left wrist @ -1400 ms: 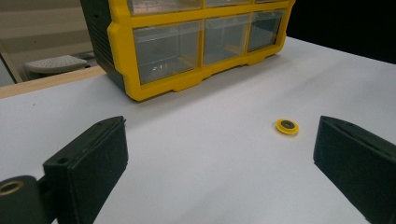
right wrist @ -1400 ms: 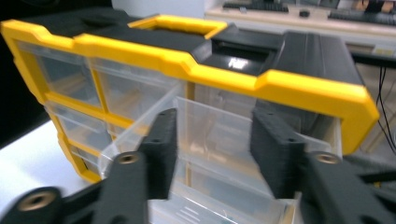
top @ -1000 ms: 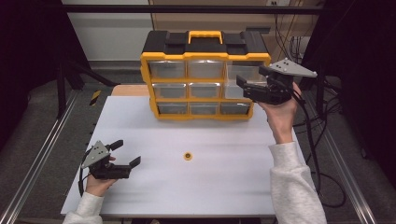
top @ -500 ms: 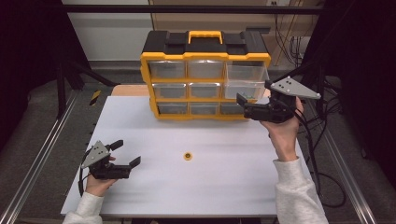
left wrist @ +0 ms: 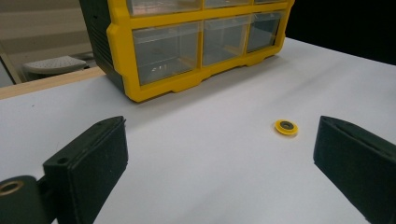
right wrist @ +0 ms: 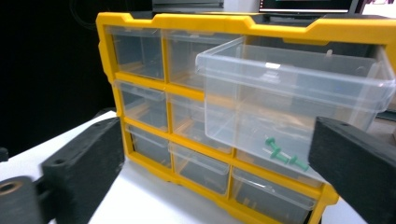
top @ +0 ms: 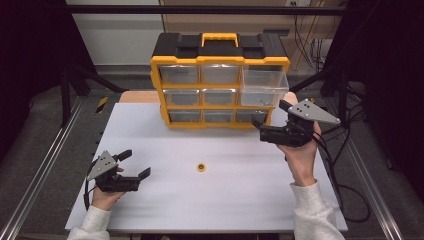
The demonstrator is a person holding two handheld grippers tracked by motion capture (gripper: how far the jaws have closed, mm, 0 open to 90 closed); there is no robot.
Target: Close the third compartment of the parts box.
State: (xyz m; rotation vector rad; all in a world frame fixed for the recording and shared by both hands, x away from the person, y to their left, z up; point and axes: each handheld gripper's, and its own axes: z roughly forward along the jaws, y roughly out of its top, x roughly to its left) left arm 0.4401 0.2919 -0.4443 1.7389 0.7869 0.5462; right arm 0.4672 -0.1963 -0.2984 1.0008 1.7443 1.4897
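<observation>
White table (top: 225, 200) surface carries all items under inspection. Nearest the person, the left gripper (top: 134, 165) rests low on the table at the near left corner, held in the left hand (top: 105, 197); its fingers (left wrist: 88, 168) stand wide apart with nothing between them, as the left gripper view confirms.

Just beyond, near the middle of the table, a small yellow ring (top: 201, 167) with a dark centre lies flat, well apart from both grippers. In the left gripper view the same ring (left wrist: 286, 127) sits ahead of the fingers, toward the right-hand one, not touched.

Farther on, at the right, the right gripper (top: 267, 125) is held above the table by the right hand (top: 300, 155), pointing toward the organiser. Its fingers (right wrist: 84, 163) are spread wide and hold nothing; they have just been closing slightly from their widest.

At the far edge stands a yellow and black drawer organiser (top: 220, 80), upright, with a yellow carry handle (top: 220, 37) on top. Its clear upper right drawer (top: 264, 87) is pulled out part-way toward the person. In the right gripper view, that drawer (right wrist: 289, 93) holds several small green pieces (right wrist: 282, 156) on its floor. Remaining drawers sit closed.
</observation>
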